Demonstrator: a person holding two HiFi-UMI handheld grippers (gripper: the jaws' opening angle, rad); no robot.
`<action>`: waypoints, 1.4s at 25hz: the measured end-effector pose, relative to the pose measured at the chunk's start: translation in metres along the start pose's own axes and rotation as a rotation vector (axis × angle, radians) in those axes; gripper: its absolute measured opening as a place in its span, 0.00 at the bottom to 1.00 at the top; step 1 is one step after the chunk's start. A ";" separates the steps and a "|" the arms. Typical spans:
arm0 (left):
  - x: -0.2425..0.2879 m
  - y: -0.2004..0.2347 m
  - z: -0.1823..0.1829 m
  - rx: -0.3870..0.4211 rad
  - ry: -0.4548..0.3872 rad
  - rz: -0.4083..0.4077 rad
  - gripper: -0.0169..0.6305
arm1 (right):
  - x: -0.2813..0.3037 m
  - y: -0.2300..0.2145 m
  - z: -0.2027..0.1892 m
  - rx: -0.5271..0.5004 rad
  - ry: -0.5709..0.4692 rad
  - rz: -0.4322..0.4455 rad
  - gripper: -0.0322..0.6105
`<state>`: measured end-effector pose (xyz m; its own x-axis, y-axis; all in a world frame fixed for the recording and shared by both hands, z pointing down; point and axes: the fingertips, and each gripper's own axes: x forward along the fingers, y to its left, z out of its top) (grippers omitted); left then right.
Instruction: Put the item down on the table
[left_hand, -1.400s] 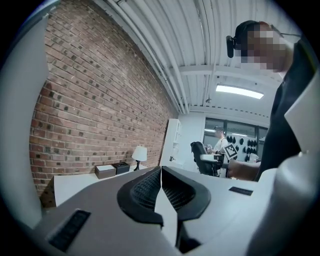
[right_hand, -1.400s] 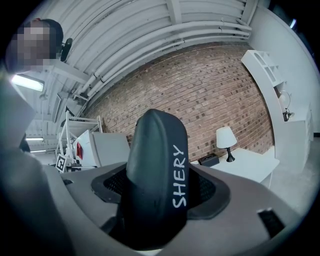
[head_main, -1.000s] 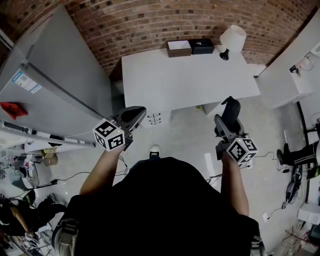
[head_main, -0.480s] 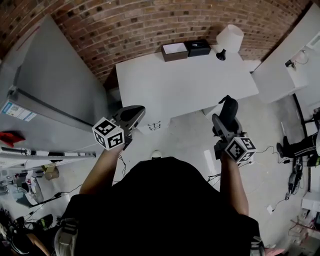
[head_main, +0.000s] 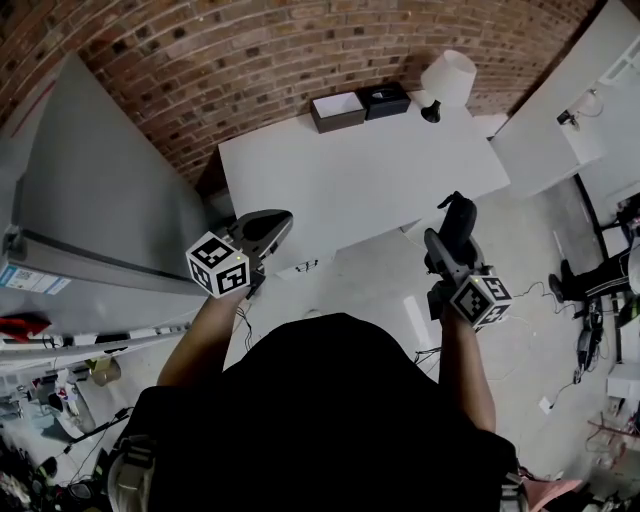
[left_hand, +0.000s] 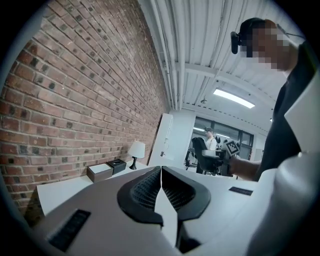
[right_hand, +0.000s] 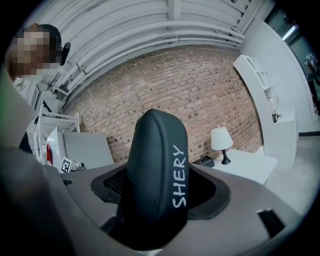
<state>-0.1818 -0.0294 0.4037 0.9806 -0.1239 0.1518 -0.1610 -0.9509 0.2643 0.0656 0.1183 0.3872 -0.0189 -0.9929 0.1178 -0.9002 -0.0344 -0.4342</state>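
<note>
A black oblong case (head_main: 459, 214) (right_hand: 159, 165) with white "SHERY" lettering stands upright between the jaws of my right gripper (head_main: 452, 232) (right_hand: 160, 202), which is shut on it. It hangs over the floor just short of the front right edge of the white table (head_main: 350, 170). My left gripper (head_main: 268, 229) (left_hand: 161, 175) is shut with nothing in it, its pads meeting along one line. It is held level in front of the table's front left corner.
At the table's far edge, against the brick wall, stand a brown box (head_main: 336, 111), a black box (head_main: 384, 99) and a white lamp (head_main: 446, 78). A tall grey cabinet (head_main: 95, 210) is at the left and a white shelf unit (head_main: 545, 140) at the right.
The table has come closer to both grippers as I move towards it. Each gripper keeps its place before me; the case stays gripped.
</note>
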 end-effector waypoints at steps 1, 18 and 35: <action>0.000 0.004 0.001 0.000 0.000 -0.004 0.06 | 0.003 0.000 0.000 0.000 0.000 -0.004 0.59; -0.010 0.056 0.012 -0.007 -0.025 -0.049 0.06 | 0.052 0.007 -0.015 -0.030 0.030 -0.044 0.59; -0.017 0.080 0.004 -0.036 -0.013 -0.032 0.06 | 0.077 0.024 -0.015 0.011 0.035 -0.017 0.59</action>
<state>-0.2104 -0.1045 0.4184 0.9866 -0.0971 0.1307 -0.1331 -0.9436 0.3033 0.0360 0.0426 0.3990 -0.0189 -0.9875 0.1567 -0.8956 -0.0530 -0.4416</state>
